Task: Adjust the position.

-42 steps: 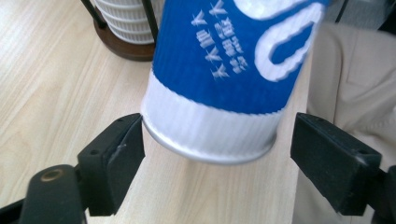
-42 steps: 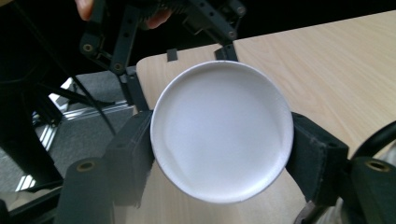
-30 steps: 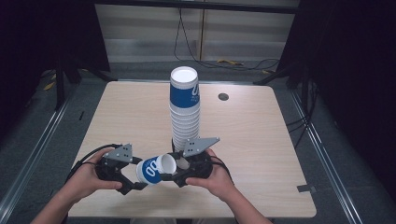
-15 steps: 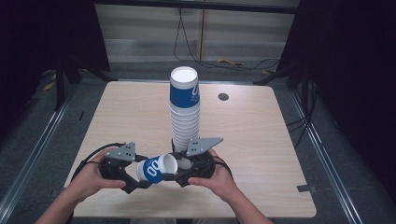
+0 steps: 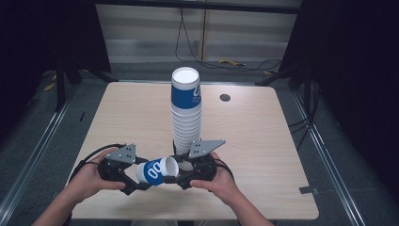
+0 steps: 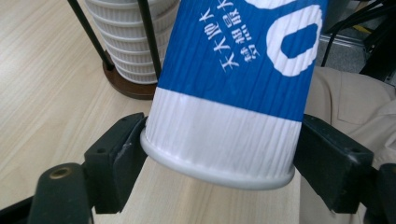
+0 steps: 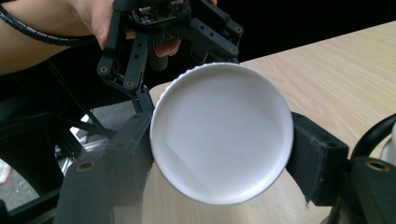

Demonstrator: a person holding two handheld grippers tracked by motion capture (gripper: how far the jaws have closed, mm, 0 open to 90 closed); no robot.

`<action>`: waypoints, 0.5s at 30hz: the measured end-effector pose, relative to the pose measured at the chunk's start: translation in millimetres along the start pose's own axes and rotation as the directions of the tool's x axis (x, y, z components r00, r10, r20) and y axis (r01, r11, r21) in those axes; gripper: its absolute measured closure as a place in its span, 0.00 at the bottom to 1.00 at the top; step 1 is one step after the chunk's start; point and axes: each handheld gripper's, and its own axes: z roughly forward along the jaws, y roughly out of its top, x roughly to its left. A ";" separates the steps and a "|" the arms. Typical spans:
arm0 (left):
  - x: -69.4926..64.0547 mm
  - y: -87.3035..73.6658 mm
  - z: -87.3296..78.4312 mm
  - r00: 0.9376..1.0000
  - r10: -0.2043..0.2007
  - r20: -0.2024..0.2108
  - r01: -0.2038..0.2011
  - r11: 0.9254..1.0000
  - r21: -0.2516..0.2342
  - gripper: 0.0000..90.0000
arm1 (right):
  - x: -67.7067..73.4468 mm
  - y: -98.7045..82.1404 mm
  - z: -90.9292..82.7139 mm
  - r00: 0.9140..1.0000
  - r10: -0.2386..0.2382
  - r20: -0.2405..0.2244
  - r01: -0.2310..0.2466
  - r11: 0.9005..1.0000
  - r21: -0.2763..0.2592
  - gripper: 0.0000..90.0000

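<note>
A blue-and-white paper cup (image 5: pixel 154 172) lies on its side, held just above the table's front edge between both grippers. My left gripper (image 5: pixel 140 177) has just been closing. Its pads now press on the white ribbed band by the cup's rolled rim (image 6: pixel 219 163). My right gripper (image 5: pixel 181 173) is shut on the other end, with the white round base (image 7: pixel 219 135) facing its camera between the two pads. A tall stack of matching cups (image 5: pixel 187 113) stands upside down right behind the grippers.
The stack sits on a brown round base (image 6: pixel 133 88) with thin black rods rising beside it. The wooden table (image 5: pixel 127 117) has a small dark round hole (image 5: pixel 225 97) at the back right. A grey tape strip (image 5: pixel 306 189) lies near the right edge. Dark floor with cables surrounds the table.
The left gripper's jaws have drawn in around the cup's rim end. Both hands and the cup stay in the same place.
</note>
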 end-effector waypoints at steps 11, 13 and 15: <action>-0.9 11.5 -15.1 0.999 0.034 -0.022 -0.032 0.995 0.093 0.26 | 2.4 -0.4 3.1 0.999 -0.027 0.017 0.026 0.999 0.038 0.28; -1.1 12.3 -15.0 0.999 0.047 -0.022 -0.044 0.993 0.111 0.26 | 2.4 -1.0 2.3 0.999 -0.031 0.029 0.030 0.998 0.048 0.25; -1.9 12.6 -14.3 0.999 0.047 -0.019 -0.044 0.990 0.137 0.26 | 2.8 -1.7 1.9 0.999 -0.035 0.038 0.032 0.998 0.062 0.21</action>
